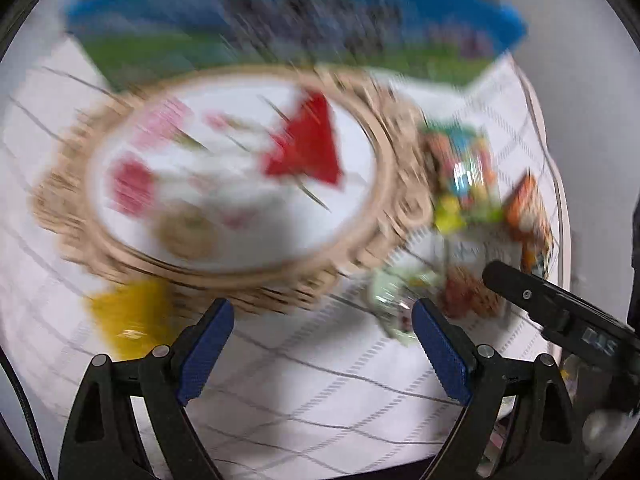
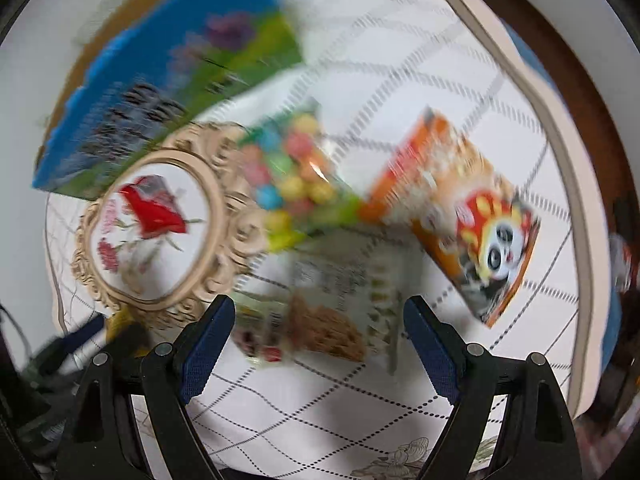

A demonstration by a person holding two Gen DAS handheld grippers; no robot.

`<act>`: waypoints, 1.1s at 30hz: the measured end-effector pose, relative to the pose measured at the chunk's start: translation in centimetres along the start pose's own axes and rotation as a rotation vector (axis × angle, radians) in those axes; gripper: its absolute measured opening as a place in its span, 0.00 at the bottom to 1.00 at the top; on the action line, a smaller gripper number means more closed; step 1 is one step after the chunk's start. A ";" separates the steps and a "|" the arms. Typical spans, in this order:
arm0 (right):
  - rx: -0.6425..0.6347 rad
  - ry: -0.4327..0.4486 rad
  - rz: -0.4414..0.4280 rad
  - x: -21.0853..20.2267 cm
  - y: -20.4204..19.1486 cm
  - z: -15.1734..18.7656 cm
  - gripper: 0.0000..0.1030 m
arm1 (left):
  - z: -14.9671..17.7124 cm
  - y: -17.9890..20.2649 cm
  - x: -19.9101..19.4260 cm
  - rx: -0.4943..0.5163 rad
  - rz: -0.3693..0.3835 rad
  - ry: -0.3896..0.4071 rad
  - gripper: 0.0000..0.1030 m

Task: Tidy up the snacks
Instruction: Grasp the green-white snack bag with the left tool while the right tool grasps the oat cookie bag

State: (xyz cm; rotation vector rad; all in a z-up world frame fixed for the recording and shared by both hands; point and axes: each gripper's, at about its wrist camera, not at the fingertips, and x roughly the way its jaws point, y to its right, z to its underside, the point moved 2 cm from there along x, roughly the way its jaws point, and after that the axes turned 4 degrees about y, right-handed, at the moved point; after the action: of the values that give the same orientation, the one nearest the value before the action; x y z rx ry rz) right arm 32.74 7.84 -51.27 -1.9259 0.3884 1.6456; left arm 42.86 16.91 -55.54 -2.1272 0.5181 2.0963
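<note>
White grid-patterned tablecloth [image 2: 320, 408] covers round table [image 2: 576, 184].

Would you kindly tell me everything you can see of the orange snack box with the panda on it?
The orange box is a flat rectangular carton, apparently cardboard, printed with a cartoon panda in a red and yellow headdress at one end. It lies face up and askew on the white quilted cloth, right of the candy bag, whose green edge meets its corner. Nothing grips it: the right gripper stands open nearer the camera. The left wrist view shows it blurred at the cloth's far right.
</note>
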 end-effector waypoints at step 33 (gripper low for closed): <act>-0.167 0.030 0.128 4.1 -2.2 1.7 0.59 | 1.7 -0.1 2.7 -0.027 -0.069 -0.019 0.47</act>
State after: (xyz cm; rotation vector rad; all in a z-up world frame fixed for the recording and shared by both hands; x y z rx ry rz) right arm 33.43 11.19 -54.83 -2.0879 0.4050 1.7829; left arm 41.24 17.05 -58.31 -2.1059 0.4098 2.0958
